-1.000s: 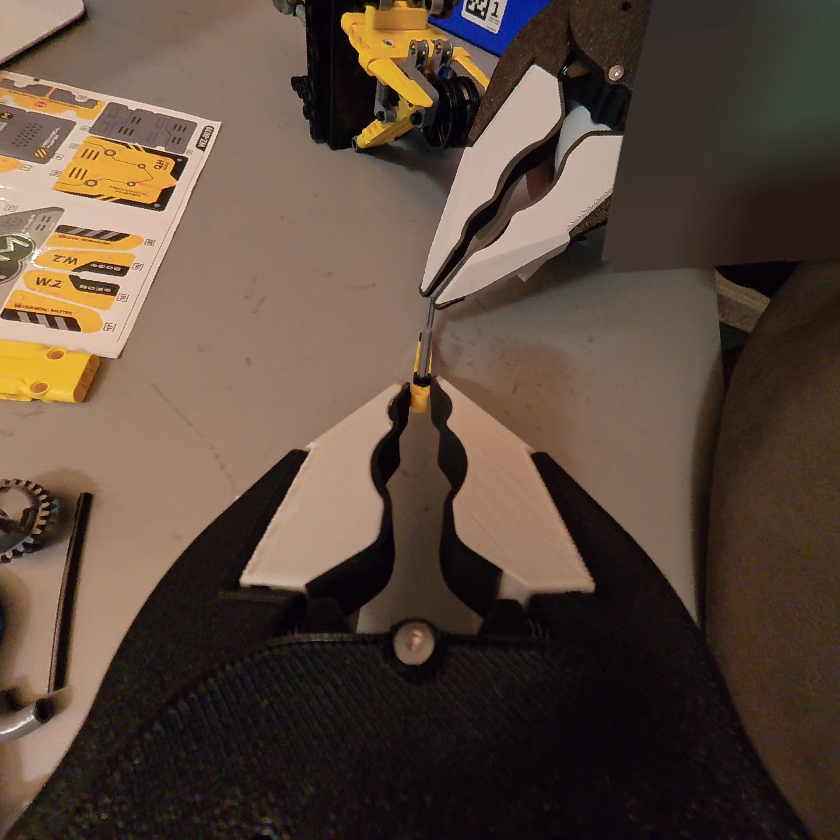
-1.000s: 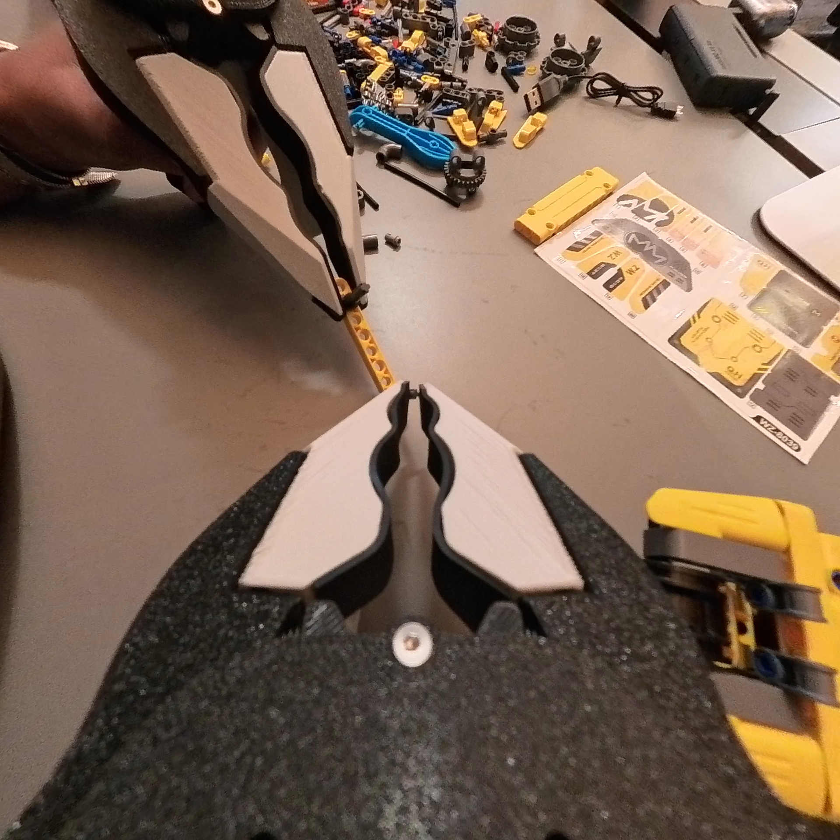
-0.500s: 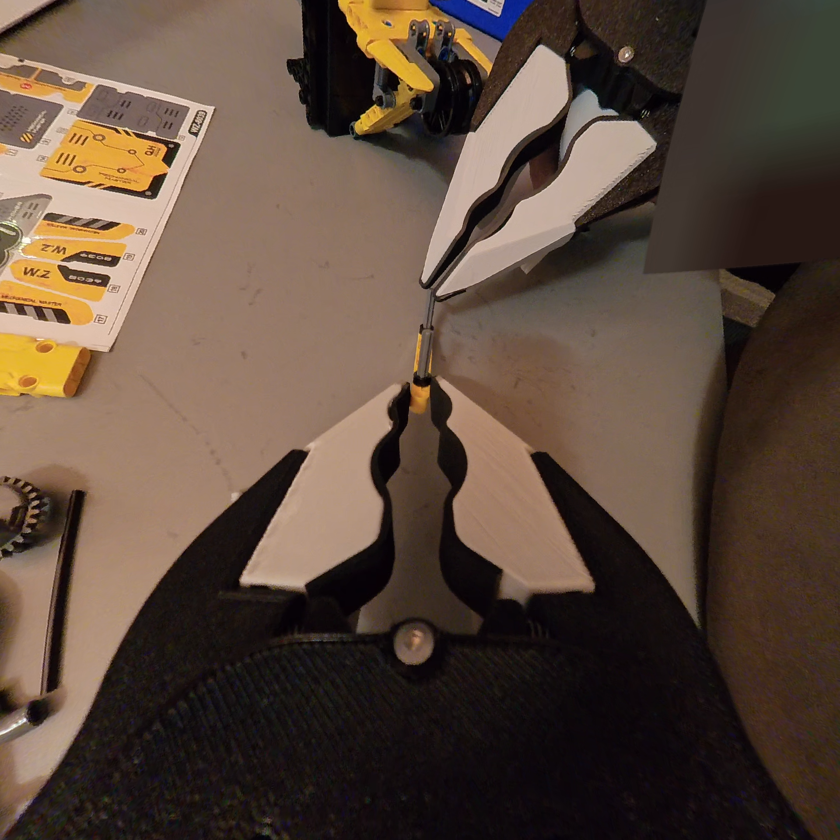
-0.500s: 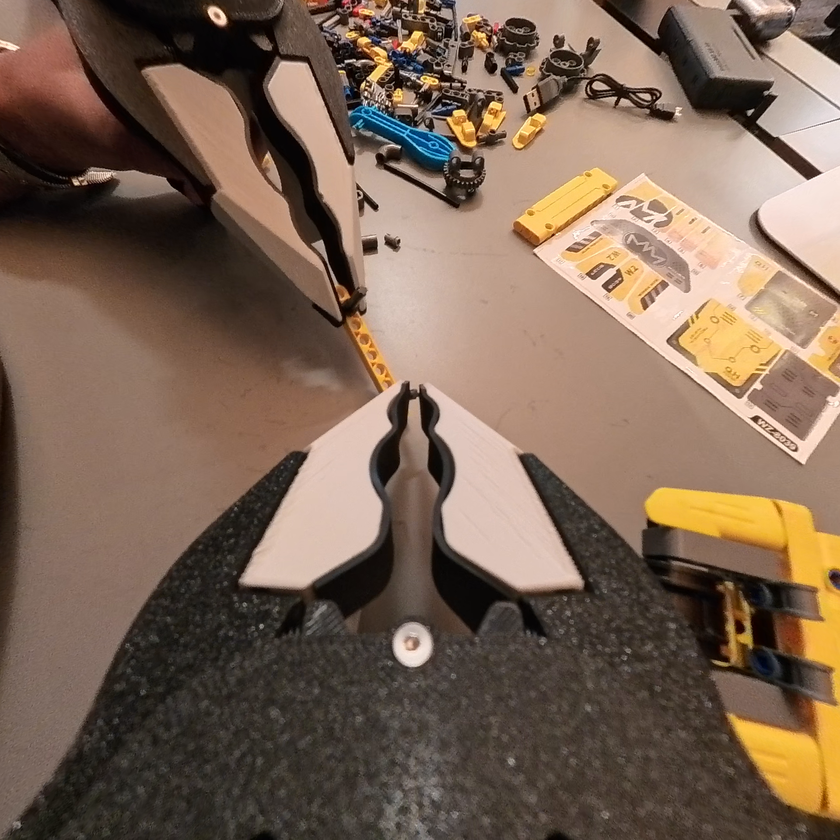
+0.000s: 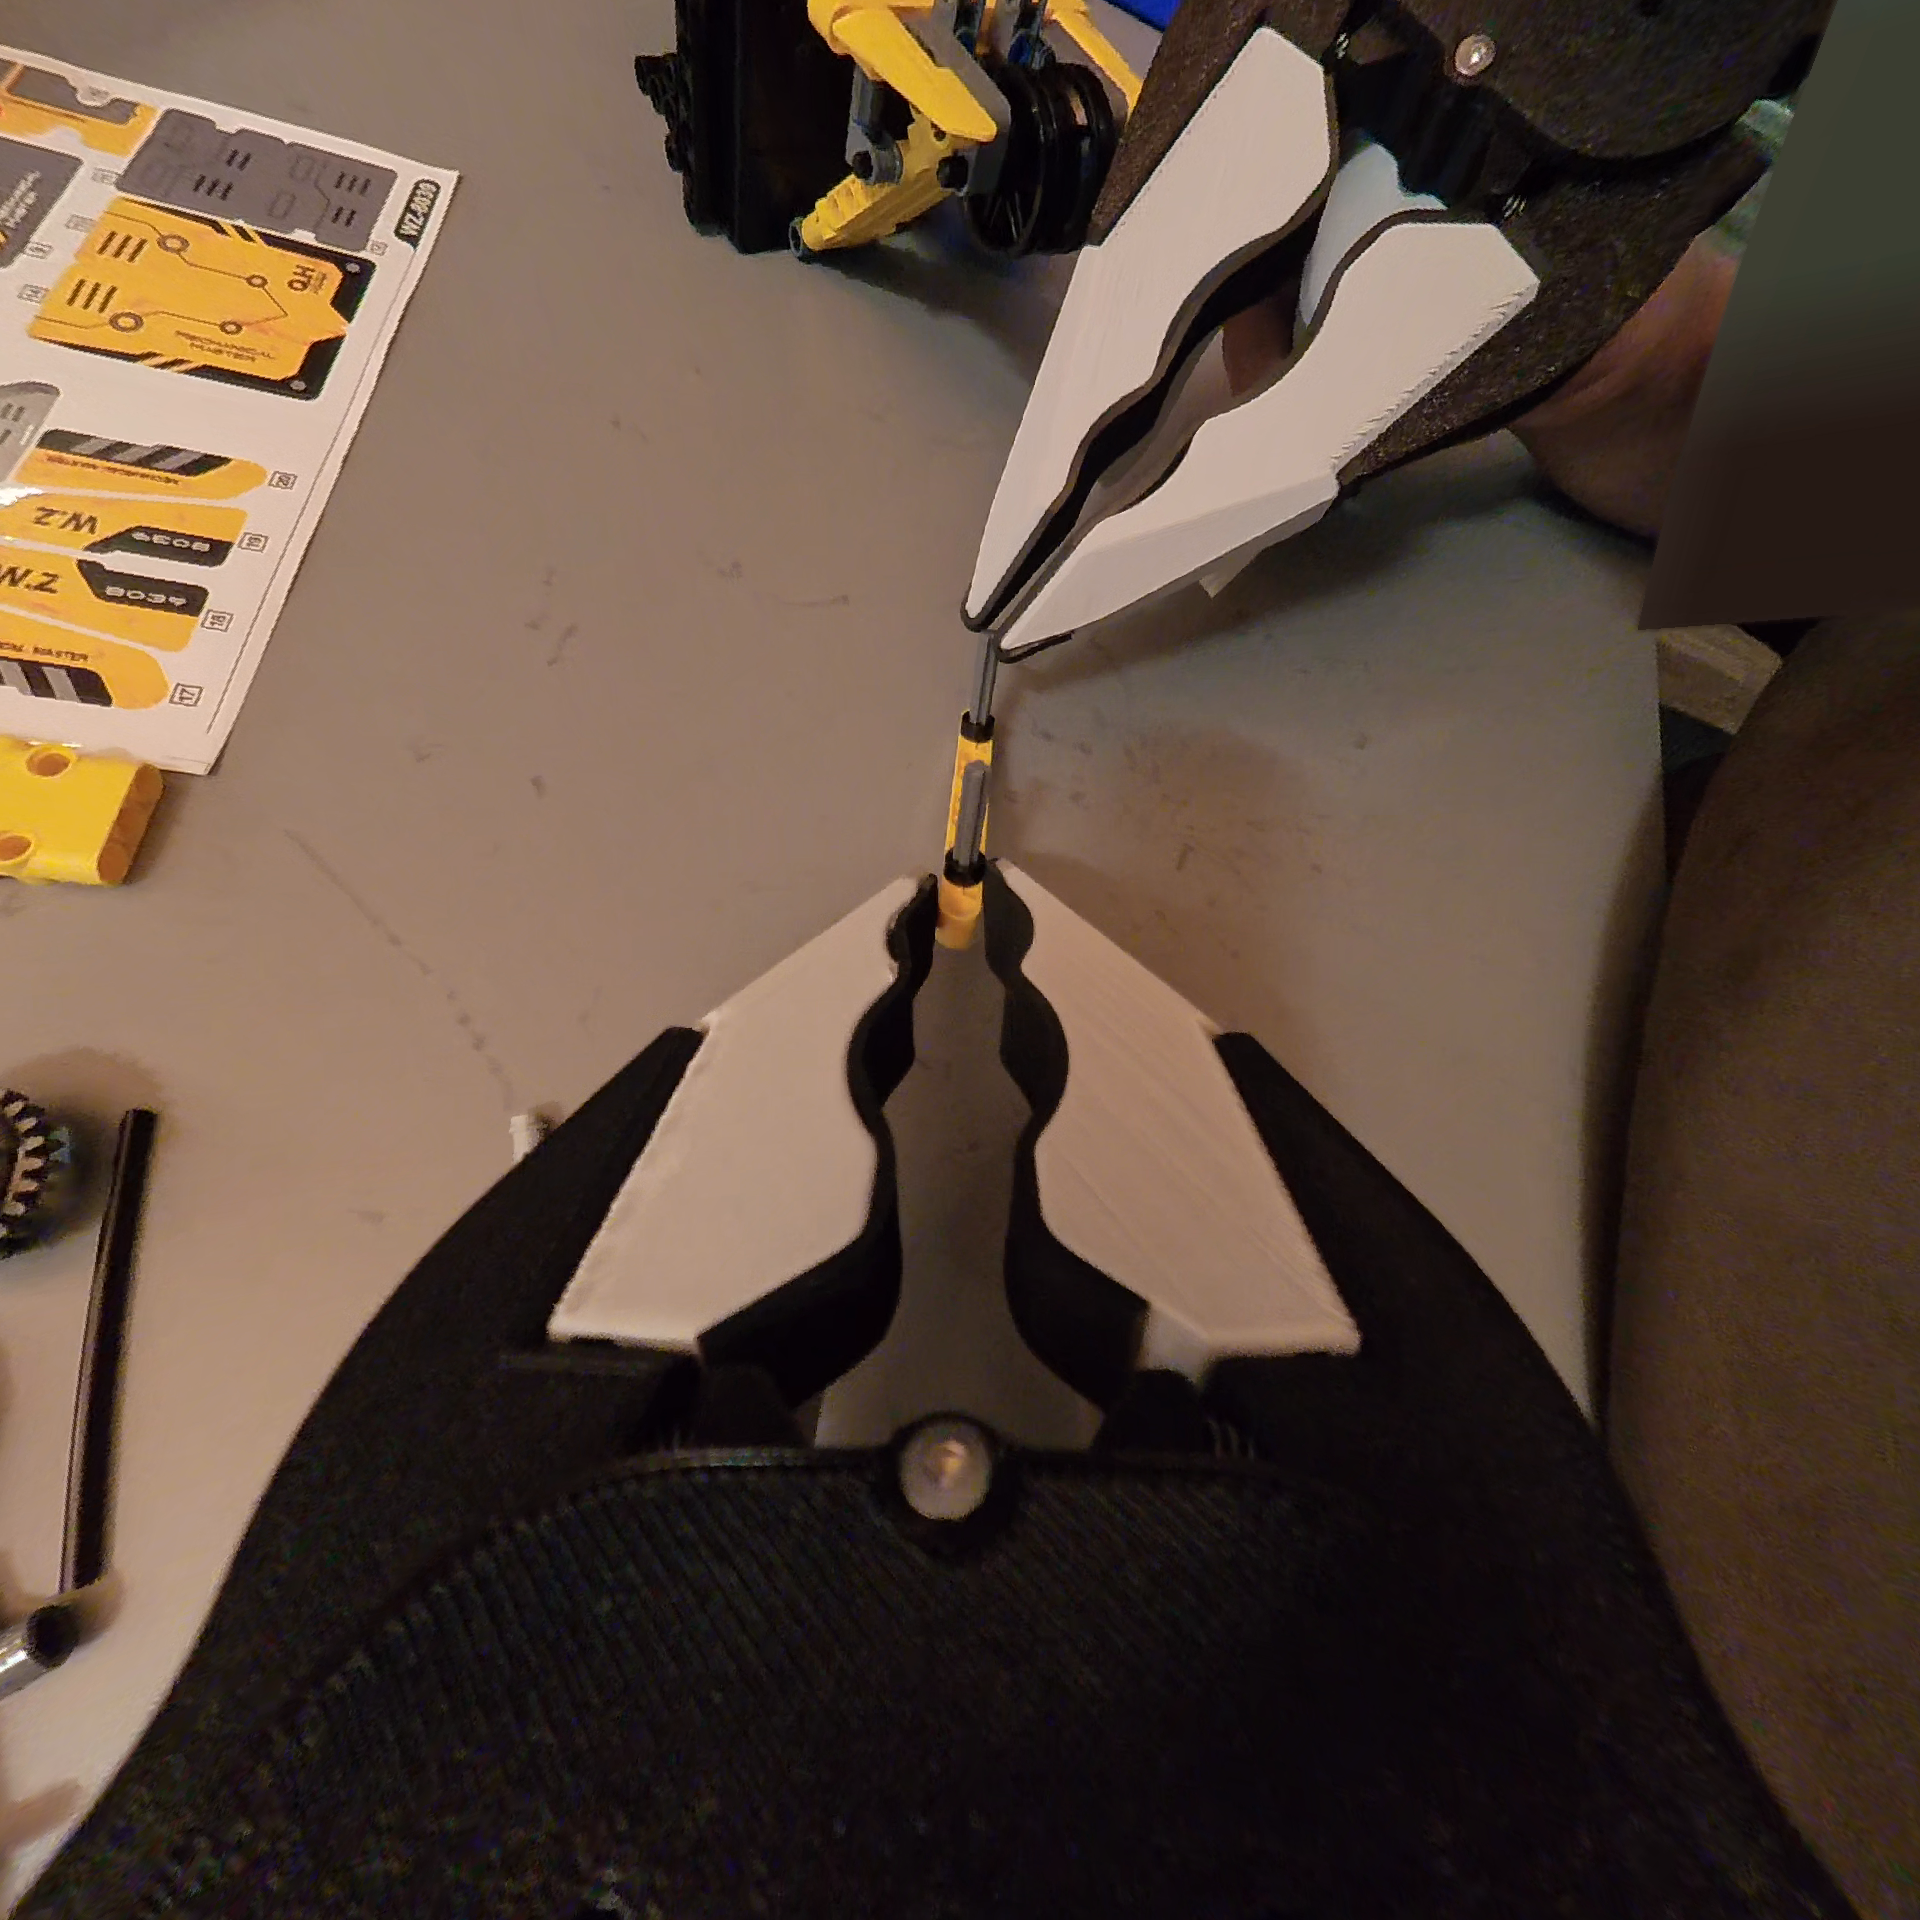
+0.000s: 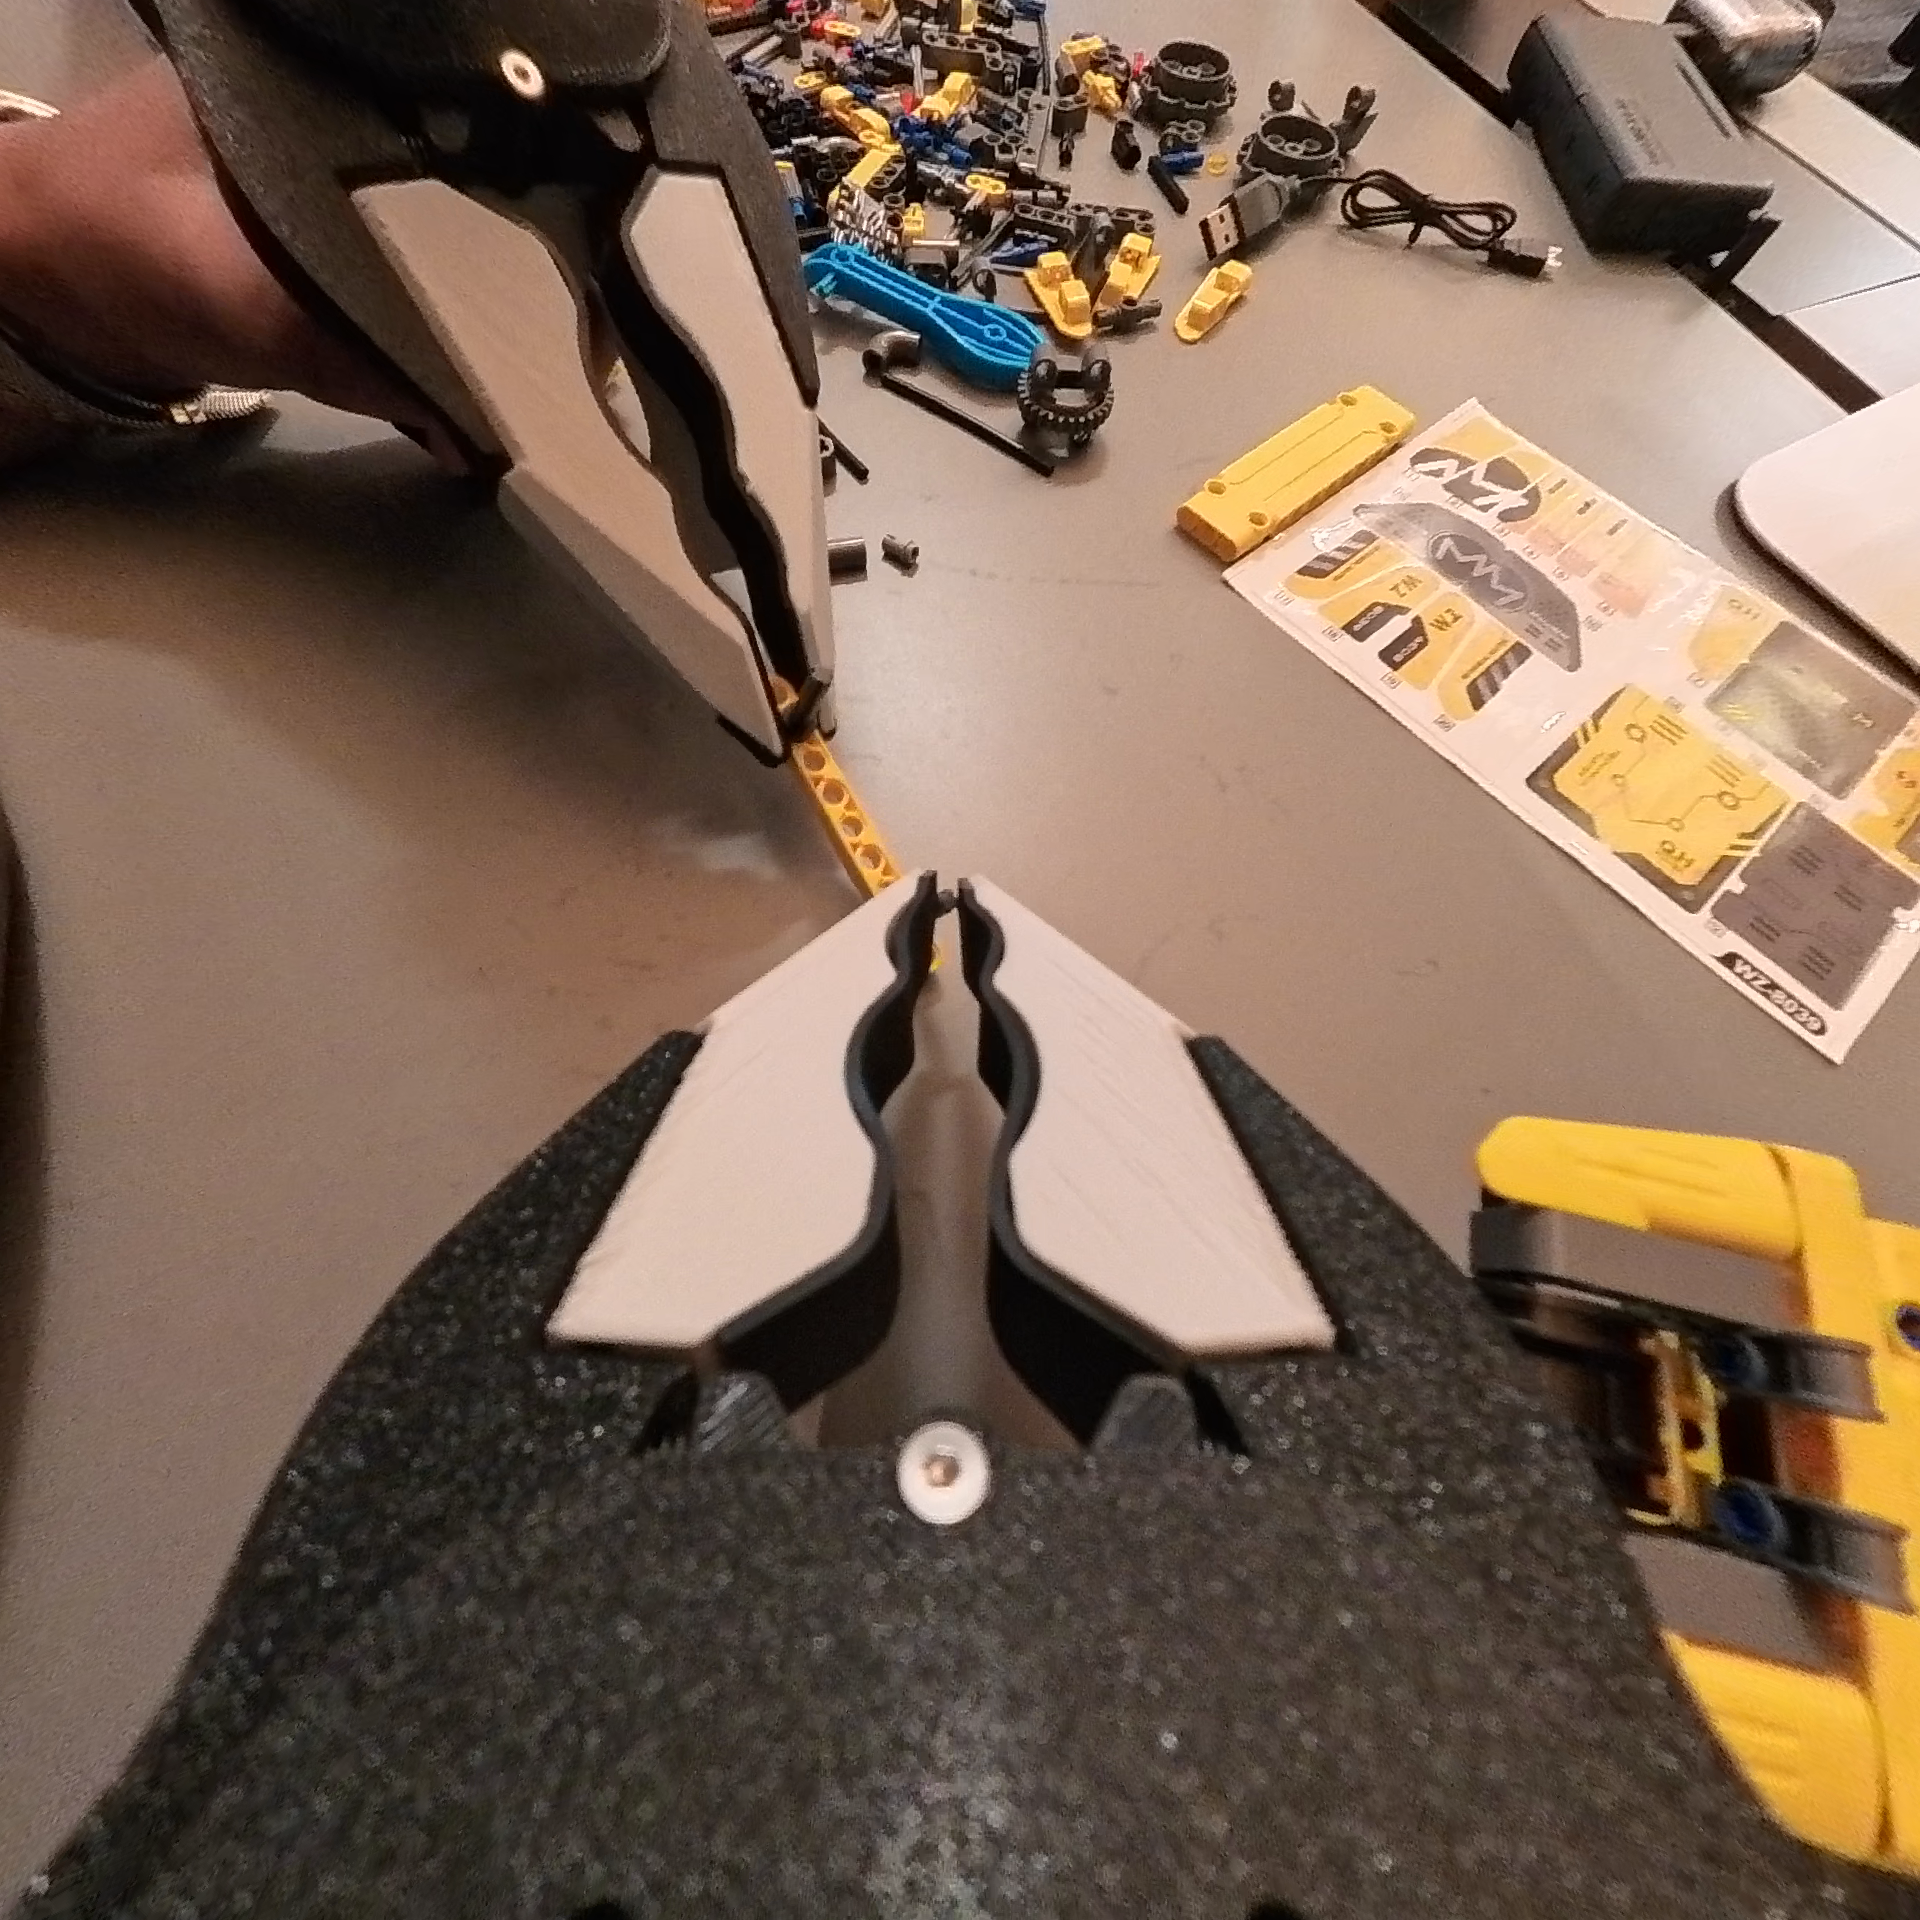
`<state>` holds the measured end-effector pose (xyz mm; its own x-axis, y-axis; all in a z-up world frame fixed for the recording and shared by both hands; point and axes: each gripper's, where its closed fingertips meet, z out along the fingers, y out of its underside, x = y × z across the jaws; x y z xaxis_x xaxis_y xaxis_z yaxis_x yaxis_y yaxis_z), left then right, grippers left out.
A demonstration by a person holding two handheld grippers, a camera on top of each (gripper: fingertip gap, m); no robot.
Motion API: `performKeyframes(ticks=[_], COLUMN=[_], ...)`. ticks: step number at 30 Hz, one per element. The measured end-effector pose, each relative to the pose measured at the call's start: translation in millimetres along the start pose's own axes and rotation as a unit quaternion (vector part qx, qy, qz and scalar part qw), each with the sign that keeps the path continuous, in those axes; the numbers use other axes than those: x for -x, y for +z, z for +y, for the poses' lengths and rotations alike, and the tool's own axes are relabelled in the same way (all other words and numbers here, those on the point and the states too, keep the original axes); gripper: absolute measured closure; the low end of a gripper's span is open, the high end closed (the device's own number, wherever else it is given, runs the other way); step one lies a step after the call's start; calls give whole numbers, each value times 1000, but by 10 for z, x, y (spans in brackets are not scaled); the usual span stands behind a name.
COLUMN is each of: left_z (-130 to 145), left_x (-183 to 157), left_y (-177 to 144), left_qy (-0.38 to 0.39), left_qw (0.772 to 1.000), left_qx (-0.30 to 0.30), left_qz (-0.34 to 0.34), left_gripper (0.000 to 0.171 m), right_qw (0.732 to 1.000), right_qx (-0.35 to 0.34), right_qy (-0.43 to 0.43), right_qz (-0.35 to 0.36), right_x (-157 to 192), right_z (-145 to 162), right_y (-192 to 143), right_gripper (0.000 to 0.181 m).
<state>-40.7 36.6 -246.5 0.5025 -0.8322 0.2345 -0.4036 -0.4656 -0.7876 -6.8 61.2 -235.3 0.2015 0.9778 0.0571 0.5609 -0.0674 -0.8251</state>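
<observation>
A thin yellow beam with holes (image 6: 844, 808) is held above the grey table (image 5: 623, 727) between my two grippers. My left gripper (image 5: 961, 896) is shut on one end of the beam (image 5: 964, 821). A grey axle (image 5: 983, 677) sticks out of the beam's far end. My right gripper (image 6: 940, 896) is shut on that end. In the left wrist view the right gripper (image 5: 994, 636) comes in from the upper right. In the right wrist view the left gripper (image 6: 798, 729) comes in from the upper left, held by a person's hand (image 6: 156, 281).
A sticker sheet (image 5: 177, 343) and a yellow panel (image 6: 1294, 468) lie on the table. A part-built yellow and black model (image 5: 914, 114) stands by the right gripper. A pile of loose parts (image 6: 987, 135), a blue tool (image 6: 914, 312) and a black box (image 6: 1642, 135) lie farther off. The table edge (image 5: 1621, 935) is close. My hands' fingertips stand some 5 cm from each other. The yellow panel (image 6: 1294, 468) is about equally far from each gripper, around 20 cm.
Both grippers keep their hold on the beam. In the left wrist view the right gripper has drawn slightly up and away, and more of the grey axle shows.
</observation>
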Motion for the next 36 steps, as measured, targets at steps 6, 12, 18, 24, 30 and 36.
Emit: performKeyframes(ticks=[6, 12, 18, 24, 30, 36], left_z=[43, 112, 176, 145, 86, 72], left_x=[-52, -53, -14, 18, 36, 23], left_y=[20, 48, 61, 28, -5, 13], left_qy=[-5, -32, -71, -86, -67, -34], left_qw=[1000, 998, 996, 995, 997, 999], left_qx=[14, 36, 53, 39, 20, 20], left_qz=[17, 28, 33, 31, 19, 6], left_gripper=[165, 164, 162, 151, 149, 148], right_qw=[1000, 1000, 1000, 1000, 1000, 999], right_qx=[2, 3, 16, 4, 8, 34], right_qy=[5, 18, 2, 3, 2, -10], right_qz=[-7, -15, 12, 11, -8, -21], right_x=[12, 14, -49, -55, 8, 79], right_z=[5, 19, 66, 25, 35, 118], right_y=[-1, 8, 39, 14, 7, 41], right_gripper=[178, 178, 170, 169, 167, 168])
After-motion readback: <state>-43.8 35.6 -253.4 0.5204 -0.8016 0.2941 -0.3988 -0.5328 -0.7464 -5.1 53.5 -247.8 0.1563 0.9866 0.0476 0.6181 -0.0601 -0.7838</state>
